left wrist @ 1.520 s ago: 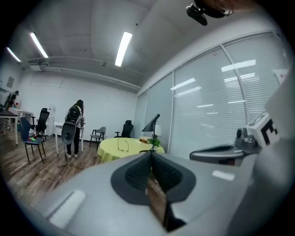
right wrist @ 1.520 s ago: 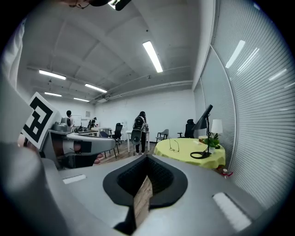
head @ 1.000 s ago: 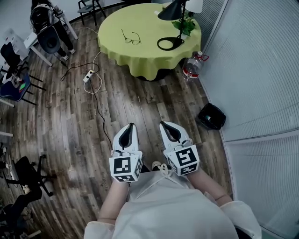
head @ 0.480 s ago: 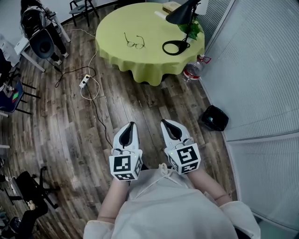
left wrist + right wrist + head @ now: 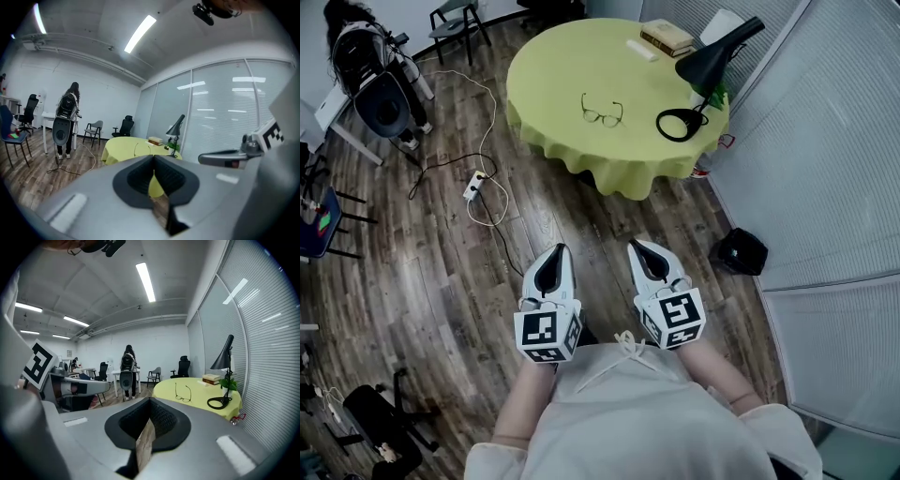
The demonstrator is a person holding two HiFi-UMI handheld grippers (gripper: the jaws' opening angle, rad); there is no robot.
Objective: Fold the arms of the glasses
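A pair of thin-framed glasses (image 5: 602,112) lies with its arms spread on the round table with a yellow-green cloth (image 5: 553,94), far ahead of me. The glasses (image 5: 183,393) also show in the right gripper view. My left gripper (image 5: 556,253) and right gripper (image 5: 637,247) are side by side over the wooden floor, well short of the table. Both are shut with nothing between the jaws. In the left gripper view the jaws (image 5: 153,159) meet in front of the table (image 5: 123,146).
A black desk lamp (image 5: 701,66), books (image 5: 667,37) and a plant stand on the table's right. A power strip with cables (image 5: 475,184) lies on the floor at left. A black bag (image 5: 742,251) sits by the blinds at right. A person with a backpack (image 5: 367,66) and chairs are at far left.
The table and glasses have drawn nearer and lower in the head view as I walk toward them. Both grippers keep their pose, shut.
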